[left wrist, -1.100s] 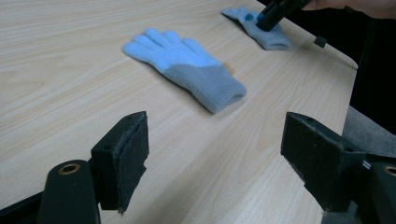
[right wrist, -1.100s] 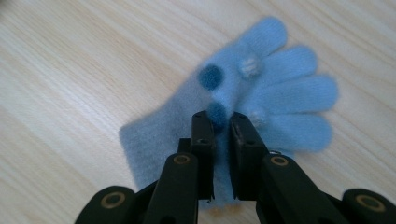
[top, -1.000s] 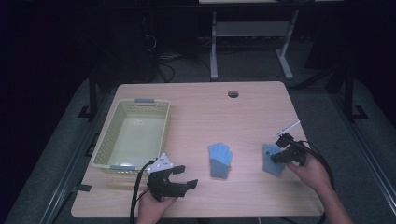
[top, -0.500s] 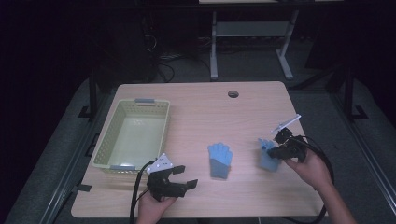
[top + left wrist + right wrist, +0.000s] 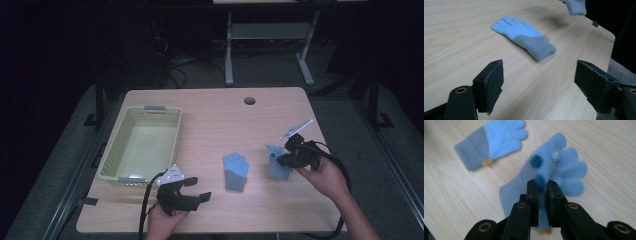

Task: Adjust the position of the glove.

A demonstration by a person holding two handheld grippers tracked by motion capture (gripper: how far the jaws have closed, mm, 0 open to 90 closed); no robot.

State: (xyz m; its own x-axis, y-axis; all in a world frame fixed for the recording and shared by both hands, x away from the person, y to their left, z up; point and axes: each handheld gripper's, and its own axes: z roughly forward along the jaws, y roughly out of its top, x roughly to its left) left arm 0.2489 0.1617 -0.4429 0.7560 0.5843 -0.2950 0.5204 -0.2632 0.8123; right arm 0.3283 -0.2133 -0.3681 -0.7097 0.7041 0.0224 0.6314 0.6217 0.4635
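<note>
Table [image 5: 210, 107]: we see a light wood-grain top with a round cable hole [image 5: 249, 100] near its far edge, at about 12 o'clock from the table's middle.

Basket [image 5: 111, 158]: a pale yellow-green plastic basket sits at about 9 o'clock from the middle, with grey handles at its near and far ends; we see nothing inside it.

Person: we see the left hand [image 5: 163, 223] at the near edge and the right hand [image 5: 323, 175] at about 4 o'clock, each holding a gripper with a black cable trailing from it.

Left gripper [image 5: 196, 189]: it sits low over the table at about 7 o'clock, just in front of the basket's near end. In its own view we see the jaws spread wide apart with only bare wood between them.

Right gripper [image 5: 541, 187]: its jaws are pinched together on the second glove, near the middle of the knit.

Flat glove [image 5: 235, 170]: a blue knit glove with a grey cuff lies flat near the table's middle, fingers towards 12 o'clock, between the two grippers and touching neither.

Second glove [image 5: 559, 167]: a matching blue glove with dark blue pom-poms, at about 3 o'clock from the flat one. In the left gripper view we see its cuff hanging clear above its shadow on the table.
</note>
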